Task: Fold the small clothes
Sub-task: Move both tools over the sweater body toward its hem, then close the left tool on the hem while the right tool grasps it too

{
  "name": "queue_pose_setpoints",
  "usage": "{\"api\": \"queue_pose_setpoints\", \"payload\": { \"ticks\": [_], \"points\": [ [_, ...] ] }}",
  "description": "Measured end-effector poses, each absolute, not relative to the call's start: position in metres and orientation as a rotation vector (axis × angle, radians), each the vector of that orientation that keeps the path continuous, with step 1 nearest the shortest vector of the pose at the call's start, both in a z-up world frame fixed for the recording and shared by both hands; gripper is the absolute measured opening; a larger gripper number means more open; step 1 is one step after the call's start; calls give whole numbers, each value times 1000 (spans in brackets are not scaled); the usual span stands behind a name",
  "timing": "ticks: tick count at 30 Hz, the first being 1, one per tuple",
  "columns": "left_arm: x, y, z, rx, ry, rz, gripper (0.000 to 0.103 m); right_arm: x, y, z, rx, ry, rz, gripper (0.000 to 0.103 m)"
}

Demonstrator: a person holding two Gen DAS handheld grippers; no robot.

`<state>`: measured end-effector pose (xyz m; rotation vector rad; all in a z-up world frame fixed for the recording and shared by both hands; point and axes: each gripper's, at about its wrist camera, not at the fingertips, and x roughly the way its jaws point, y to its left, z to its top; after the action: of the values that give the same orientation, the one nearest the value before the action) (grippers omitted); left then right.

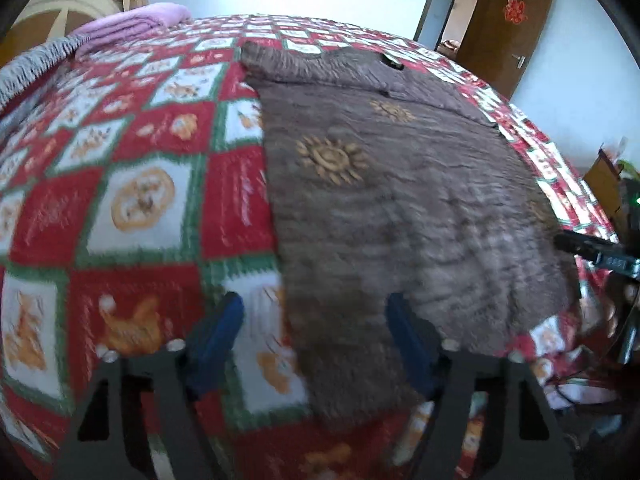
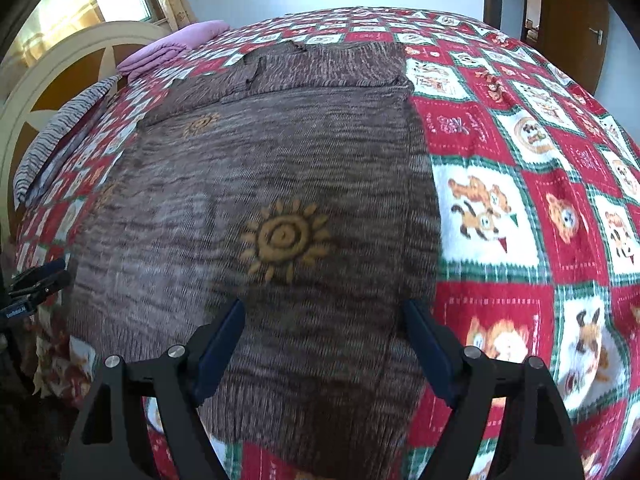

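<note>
A brown knitted sweater (image 1: 400, 184) with orange sun motifs lies flat on a bed covered by a red, white and green patchwork blanket (image 1: 132, 200). Its sleeves lie across the far end. My left gripper (image 1: 316, 320) hovers open over the sweater's near left corner, and the hem edge runs between its blue fingers (image 1: 218, 336). My right gripper (image 2: 324, 324) stands open above the near right part of the sweater (image 2: 260, 184), with cloth beneath both fingers. Each gripper shows at the other view's edge: the right gripper's fingers (image 1: 592, 252), the left gripper's fingers (image 2: 36, 284).
A folded pink blanket (image 1: 132, 24) and a grey striped cloth (image 1: 36, 64) lie by the cream headboard (image 2: 60, 68) at the far left. A brown door (image 1: 508, 28) stands open at the far right. The bed's near edge drops away below the grippers.
</note>
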<state>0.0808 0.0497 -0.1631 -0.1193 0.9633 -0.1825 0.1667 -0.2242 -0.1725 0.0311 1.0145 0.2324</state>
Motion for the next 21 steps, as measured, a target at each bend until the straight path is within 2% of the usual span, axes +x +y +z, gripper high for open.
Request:
{"api": "queue_pose_setpoints", "payload": {
  "ticks": [3,8,10,11,12,14,21],
  "points": [
    [72,44,-164,-116,973,-191,68,157,-225,-174,21,1012,238,82],
    [65,42,-171,-139,999,-184,66,149,-226,-176,23,1000,242,82],
    [63,40,-171,-131,1003,-175,60,148,-228,-176,29,1000,245,82],
    [61,39,-170,-122,1000,-167,48,148,-229,-175,35,1001,247,82],
    [60,40,-169,-123,999,-168,28,146,-231,-174,47,1003,248,82],
    [58,42,-169,-159,1007,-202,10,144,-234,-174,60,1005,247,82],
    [54,49,-156,-191,956,-210,8,129,-256,-167,101,996,217,82]
  ]
}}
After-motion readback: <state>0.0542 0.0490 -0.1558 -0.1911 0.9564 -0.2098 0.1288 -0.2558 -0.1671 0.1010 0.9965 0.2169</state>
